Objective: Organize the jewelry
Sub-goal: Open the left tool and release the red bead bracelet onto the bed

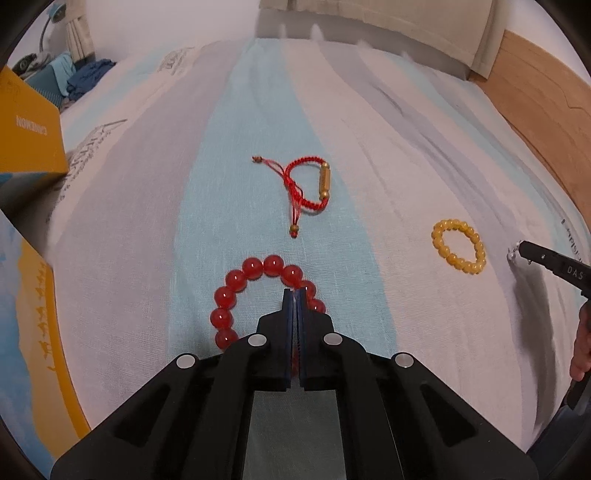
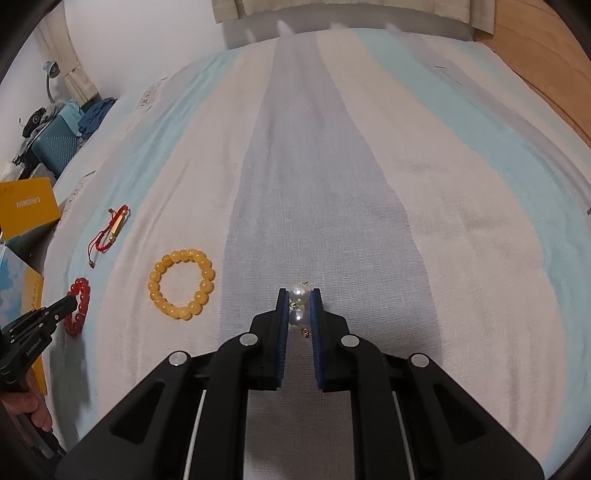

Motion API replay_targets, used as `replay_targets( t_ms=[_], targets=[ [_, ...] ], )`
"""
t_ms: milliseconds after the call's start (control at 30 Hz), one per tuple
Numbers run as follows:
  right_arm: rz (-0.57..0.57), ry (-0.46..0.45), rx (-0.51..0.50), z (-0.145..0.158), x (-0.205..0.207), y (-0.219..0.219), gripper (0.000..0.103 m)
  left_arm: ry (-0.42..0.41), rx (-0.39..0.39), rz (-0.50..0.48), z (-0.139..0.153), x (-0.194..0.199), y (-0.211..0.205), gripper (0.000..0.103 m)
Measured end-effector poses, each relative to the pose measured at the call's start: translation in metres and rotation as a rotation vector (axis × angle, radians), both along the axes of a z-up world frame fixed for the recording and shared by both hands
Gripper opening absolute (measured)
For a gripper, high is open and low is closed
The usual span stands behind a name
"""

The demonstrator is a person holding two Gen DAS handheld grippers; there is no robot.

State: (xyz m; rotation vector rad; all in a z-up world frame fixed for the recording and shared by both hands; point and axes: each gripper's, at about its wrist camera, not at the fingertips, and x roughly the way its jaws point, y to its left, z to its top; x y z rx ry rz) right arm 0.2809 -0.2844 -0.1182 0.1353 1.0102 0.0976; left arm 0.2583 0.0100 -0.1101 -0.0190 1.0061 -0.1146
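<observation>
Lying on a striped bedspread (image 1: 258, 122) in pale blue, white and grey are three bracelets. Nearest the left gripper (image 1: 294, 295) is a red bead bracelet (image 1: 236, 291); the jaws are pressed together over its right side, and red shows in the narrow slit between the blue pads, so they seem to pinch its cord or a bead. Farther off, on the blue stripe, is a red cord bracelet (image 1: 306, 184) with a gold tube charm, its two tails ending in small beads. To the right, well apart from both, lies a yellow bead bracelet (image 1: 458, 245) on the white stripe.

The right gripper (image 2: 299, 299) is clamped on two pearl pieces (image 2: 298, 293) with small gold loops, one pearl at the tips and another just behind it between the pads. It sits over the grey stripe, right of the yellow bracelet.

At the left edge stand yellow cardboard boxes (image 1: 29, 144), one printed with blue sky. A hand (image 2: 31, 406) grips the left tool's handle. Pillows (image 1: 369, 22) lie at the far end, and a wooden floor (image 1: 546, 110) shows on the right.
</observation>
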Motion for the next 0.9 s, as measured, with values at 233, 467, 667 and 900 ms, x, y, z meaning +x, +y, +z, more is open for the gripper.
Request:
replay_targets(
  t_ms=[233, 467, 667, 900],
  targets=[
    [0.001, -0.003, 0.005, 0.003, 0.000, -0.003, 0.011, 0.007, 0.027, 0.015, -0.001, 0.001, 0.003, 0.005],
    [-0.001, 0.006, 0.002, 0.001, 0.001, -0.003, 0.011, 0.025, 0.069, 0.051, -0.012, 0.003, 0.005, 0.033],
    [0.013, 0.009, -0.002, 0.001, 0.000, -0.001, 0.011, 0.019, 0.097, 0.056, -0.016, 0.004, 0.003, 0.039],
    [0.021, 0.011, -0.004, 0.002, -0.002, -0.002, 0.011, 0.016, 0.066, 0.080, -0.011, 0.004, 0.005, 0.039]
  ],
)
